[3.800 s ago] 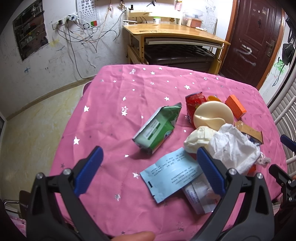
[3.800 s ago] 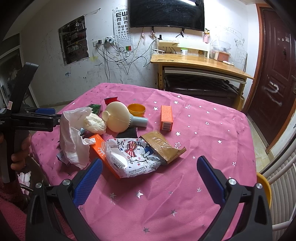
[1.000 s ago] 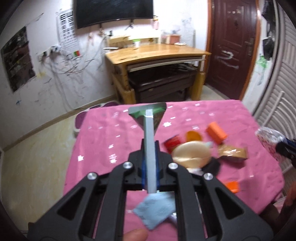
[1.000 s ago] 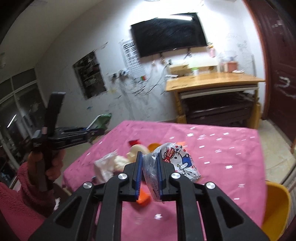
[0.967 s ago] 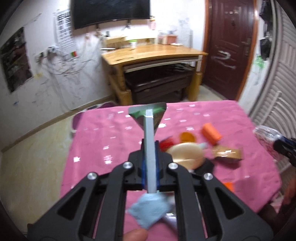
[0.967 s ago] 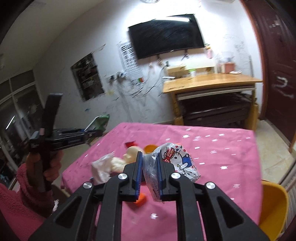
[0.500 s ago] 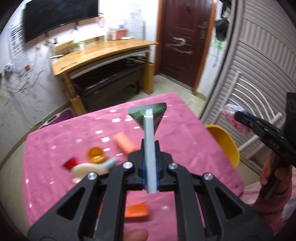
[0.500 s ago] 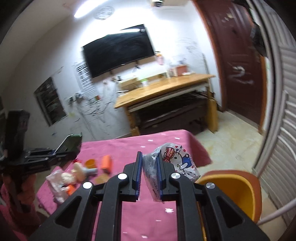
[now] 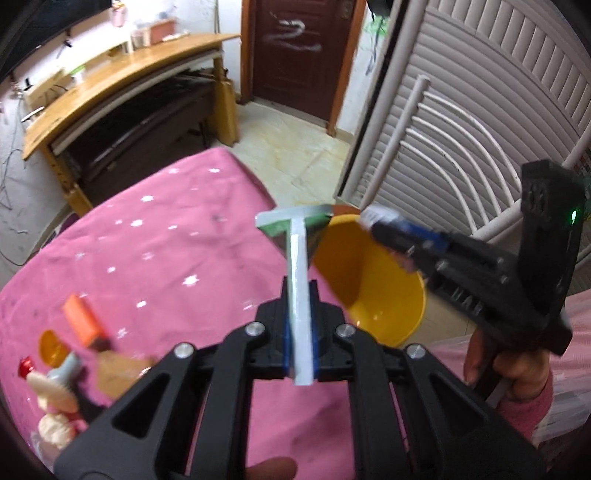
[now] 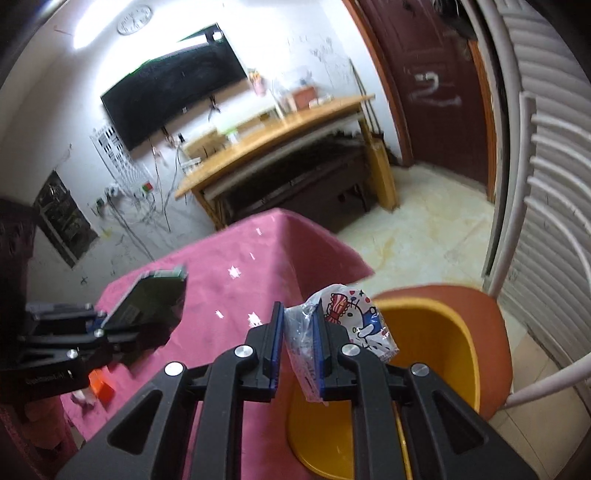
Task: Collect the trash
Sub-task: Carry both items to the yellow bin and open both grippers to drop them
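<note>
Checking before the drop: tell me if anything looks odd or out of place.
Nothing looks spilled or damaged. The left gripper holds a flattened green carton and the right gripper a cartoon-print wrapper, both near the yellow bin. Other trash lies on the pink table.

light: bright ceiling glare | blur: motion smear | edges: fisheye bend, dark corners
</note>
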A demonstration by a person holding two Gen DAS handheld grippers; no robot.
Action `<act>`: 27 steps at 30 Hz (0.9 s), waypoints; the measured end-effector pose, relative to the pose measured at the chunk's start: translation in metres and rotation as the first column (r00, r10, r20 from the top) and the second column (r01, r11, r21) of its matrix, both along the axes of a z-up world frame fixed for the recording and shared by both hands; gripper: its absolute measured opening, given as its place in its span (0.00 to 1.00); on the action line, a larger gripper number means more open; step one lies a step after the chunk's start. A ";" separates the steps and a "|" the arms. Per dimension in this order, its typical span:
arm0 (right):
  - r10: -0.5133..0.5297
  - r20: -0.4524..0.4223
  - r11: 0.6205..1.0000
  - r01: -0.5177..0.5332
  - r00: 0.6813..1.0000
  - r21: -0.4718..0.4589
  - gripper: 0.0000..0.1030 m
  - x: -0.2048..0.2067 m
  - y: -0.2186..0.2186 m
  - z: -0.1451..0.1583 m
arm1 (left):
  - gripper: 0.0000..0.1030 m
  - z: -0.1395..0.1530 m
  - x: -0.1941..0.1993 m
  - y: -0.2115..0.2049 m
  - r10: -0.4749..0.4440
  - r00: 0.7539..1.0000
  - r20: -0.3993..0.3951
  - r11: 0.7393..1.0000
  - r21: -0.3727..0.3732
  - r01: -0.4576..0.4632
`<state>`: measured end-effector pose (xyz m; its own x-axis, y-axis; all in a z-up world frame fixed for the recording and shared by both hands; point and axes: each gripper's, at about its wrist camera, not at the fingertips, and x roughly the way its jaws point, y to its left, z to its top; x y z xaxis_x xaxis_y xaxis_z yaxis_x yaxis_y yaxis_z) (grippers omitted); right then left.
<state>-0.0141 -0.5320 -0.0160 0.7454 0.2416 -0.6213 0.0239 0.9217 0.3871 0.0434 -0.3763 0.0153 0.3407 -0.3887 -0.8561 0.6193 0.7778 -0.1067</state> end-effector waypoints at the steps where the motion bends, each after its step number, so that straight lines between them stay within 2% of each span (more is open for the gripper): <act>1: -0.001 -0.018 1.000 0.001 1.000 0.011 0.09 0.001 -0.004 -0.005 | 0.06 -0.001 0.001 -0.007 -0.004 1.000 -0.001 1.000 0.009 0.004; 5: -0.009 -0.090 1.000 0.009 0.996 0.010 0.13 0.005 -0.015 -0.022 | 0.06 -0.008 0.006 -0.037 -0.015 1.000 -0.019 1.000 0.027 0.015; 6: -0.025 -0.107 1.000 0.026 0.994 0.009 0.18 0.005 -0.019 -0.026 | 0.06 -0.008 0.006 -0.039 -0.016 1.000 -0.026 1.000 0.025 0.017; 8: -0.046 -0.119 0.998 0.051 0.992 0.038 0.32 0.004 -0.028 -0.032 | 0.06 -0.012 0.009 -0.049 -0.023 0.999 -0.049 0.999 0.020 0.024; 10: -0.064 -0.117 0.996 0.071 0.991 0.050 0.56 0.003 -0.034 -0.035 | 0.06 -0.016 0.011 -0.059 -0.027 0.997 -0.068 0.999 0.016 0.028; 11: -0.084 -0.120 0.995 0.090 0.989 0.037 0.59 0.002 -0.038 -0.035 | 0.06 -0.018 0.013 -0.061 -0.027 0.997 -0.078 1.000 0.013 0.028; 16: -0.153 -0.113 0.984 0.162 0.982 0.071 0.61 -0.005 -0.060 -0.036 | 0.08 -0.025 0.014 -0.072 -0.032 0.994 -0.103 0.999 0.016 0.034; 18: -0.176 -0.108 0.979 0.185 0.978 0.082 0.61 -0.008 -0.066 -0.036 | 0.13 -0.027 0.014 -0.073 -0.037 0.993 -0.116 0.999 0.015 0.039; 20: -0.202 -0.101 0.973 0.211 0.974 0.093 0.62 -0.011 -0.073 -0.035 | 0.36 -0.030 0.014 -0.075 -0.043 0.990 -0.132 0.999 0.008 0.044; 21: -0.217 -0.097 0.969 0.226 0.971 0.096 0.63 -0.013 -0.077 -0.035 | 0.39 -0.031 0.014 -0.076 -0.044 0.991 -0.130 0.999 0.010 0.046; 27: -0.248 -0.083 0.960 0.257 0.965 0.114 0.64 -0.020 -0.085 -0.033 | 0.42 -0.036 0.013 -0.080 -0.050 0.990 -0.132 0.998 0.022 0.053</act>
